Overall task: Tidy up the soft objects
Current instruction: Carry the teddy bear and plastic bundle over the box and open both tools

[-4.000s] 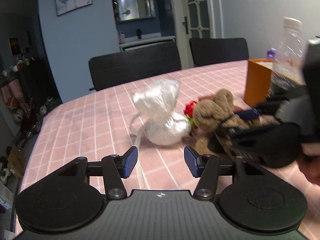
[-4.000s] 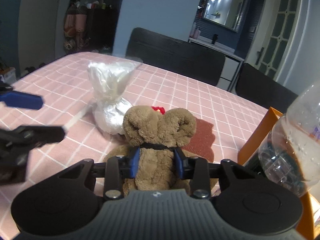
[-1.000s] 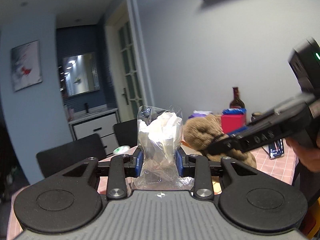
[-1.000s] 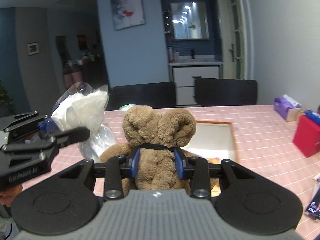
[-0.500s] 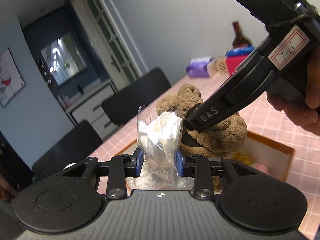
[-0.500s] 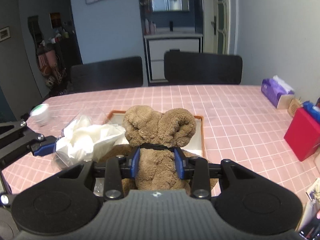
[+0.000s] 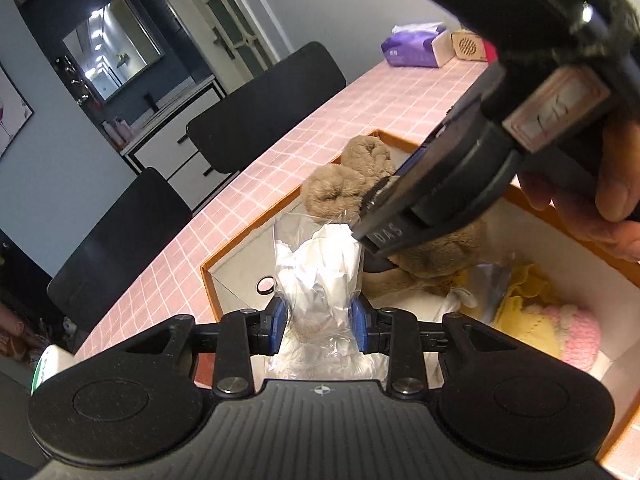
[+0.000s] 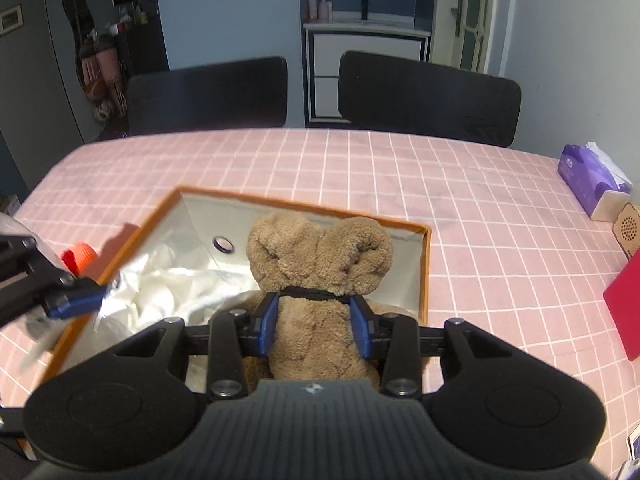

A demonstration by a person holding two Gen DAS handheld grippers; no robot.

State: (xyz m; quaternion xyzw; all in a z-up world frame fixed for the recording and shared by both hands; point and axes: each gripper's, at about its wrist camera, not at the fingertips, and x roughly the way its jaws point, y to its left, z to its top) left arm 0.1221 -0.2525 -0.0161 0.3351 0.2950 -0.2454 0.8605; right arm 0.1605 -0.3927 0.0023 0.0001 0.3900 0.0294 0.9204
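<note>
- Far left on the pink checked worktop (image 8: pixel 360 168), an orange cap (image 8: pixel 80 254) lies just outside the left wall of the orange-rimmed box (image 8: pixel 425 272).
- The left gripper (image 7: pixel 319 322) is clenched on a clear plastic bag stuffed with white material (image 7: pixel 320 276), its blue pads pressing the bag's narrow waist from both sides. The bag hangs over the left part of the box's pale interior, near a small round hole in the box wall.
- In the right wrist view the same bag spreads white across the left side of the box, with one blue fingertip (image 8: pixel 74 302) of the left gripper at its edge.
- In the middle, the right gripper (image 8: pixel 316 326) has the brown plush bear (image 8: pixel 320 256) between its pads at the neck, just under a black collar. Its jaws are easing apart, yet the pads touch the fur on both sides. The bear is upright over the box, ears towards the far wall.
- A hand (image 7: pixel 592 188) grips the right gripper's handle above the box.
- Lower right inside the box lie a yellow knitted piece (image 7: pixel 524 312) and a pink knitted piece (image 7: pixel 580 336), touching.
- Far right on the worktop sit a purple tissue pack (image 8: pixel 588 180) and a red box (image 8: pixel 626 300), well apart from the orange-rimmed box.
- Two black chairs (image 8: pixel 428 96) stand behind the worktop.
</note>
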